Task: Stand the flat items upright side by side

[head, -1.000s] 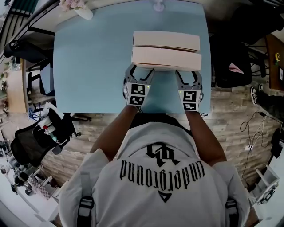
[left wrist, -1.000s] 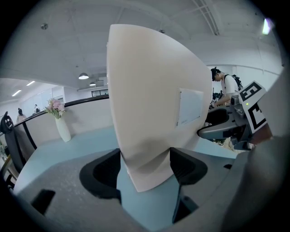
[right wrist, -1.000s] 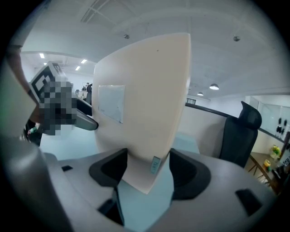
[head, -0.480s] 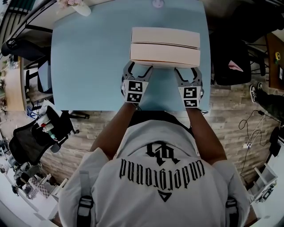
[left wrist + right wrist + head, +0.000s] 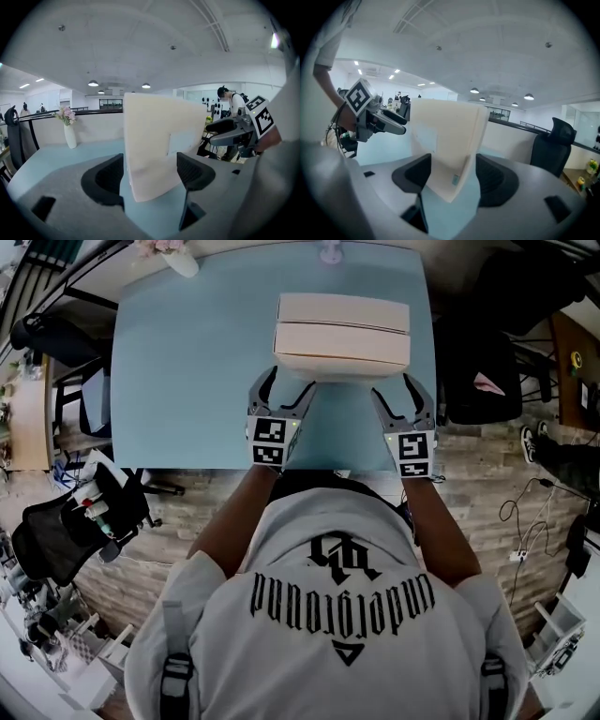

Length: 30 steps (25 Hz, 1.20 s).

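Note:
Two flat cream boxes stand upright side by side on the light blue table (image 5: 187, 362): the far box (image 5: 343, 308) and the near box (image 5: 341, 343), pressed together. My left gripper (image 5: 283, 390) is at the near box's left end and my right gripper (image 5: 401, 390) at its right end. In the left gripper view the near box (image 5: 154, 140) rises between the jaws of the left gripper (image 5: 150, 174), with a gap on the right side. In the right gripper view the box (image 5: 445, 140) sits between the wide jaws of the right gripper (image 5: 452, 180), not pressed.
A white vase with pink flowers (image 5: 169, 257) stands at the table's far left corner, and the vase (image 5: 69, 133) also shows in the left gripper view. A black office chair (image 5: 478, 371) stands right of the table, another chair (image 5: 75, 531) at lower left. The table's near edge is right under my grippers.
Both grippers have drawn back a little toward me and spread apart. The two boxes stay upright together; the view has shifted slightly.

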Each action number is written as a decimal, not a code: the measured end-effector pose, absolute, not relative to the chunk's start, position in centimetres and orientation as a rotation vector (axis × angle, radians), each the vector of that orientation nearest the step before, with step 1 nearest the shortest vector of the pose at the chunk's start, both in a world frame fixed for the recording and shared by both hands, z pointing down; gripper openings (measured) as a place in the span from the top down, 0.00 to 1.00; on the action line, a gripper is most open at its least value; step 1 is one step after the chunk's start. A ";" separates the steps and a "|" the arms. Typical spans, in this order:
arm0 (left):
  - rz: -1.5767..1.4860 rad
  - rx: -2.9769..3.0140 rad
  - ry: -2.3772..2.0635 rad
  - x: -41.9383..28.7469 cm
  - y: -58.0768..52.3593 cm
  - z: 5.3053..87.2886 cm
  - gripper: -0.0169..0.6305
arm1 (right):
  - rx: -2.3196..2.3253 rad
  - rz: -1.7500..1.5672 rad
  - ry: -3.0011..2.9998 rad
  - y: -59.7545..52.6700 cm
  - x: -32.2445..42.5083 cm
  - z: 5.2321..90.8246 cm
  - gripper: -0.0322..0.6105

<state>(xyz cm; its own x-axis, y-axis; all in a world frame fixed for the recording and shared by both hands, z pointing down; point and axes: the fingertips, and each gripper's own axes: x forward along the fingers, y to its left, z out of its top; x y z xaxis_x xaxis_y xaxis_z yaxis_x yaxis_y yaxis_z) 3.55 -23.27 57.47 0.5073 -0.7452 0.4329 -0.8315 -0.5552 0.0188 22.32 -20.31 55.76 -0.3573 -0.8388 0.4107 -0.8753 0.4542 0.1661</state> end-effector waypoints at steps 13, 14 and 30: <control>0.381 2.588 -1.477 2.8 -16.2 49.6 0.52 | 1.378 0.021 -2.485 -13.7 21.3 47.5 0.60; 0.369 2.597 -1.475 2.8 -15.7 49.0 0.57 | 1.373 -0.007 -2.502 -13.4 21.1 46.7 0.69; 0.295 2.767 -1.316 -0.5 -7.2 42.2 0.98 | 1.269 -0.111 -2.570 -5.5 15.5 41.5 0.94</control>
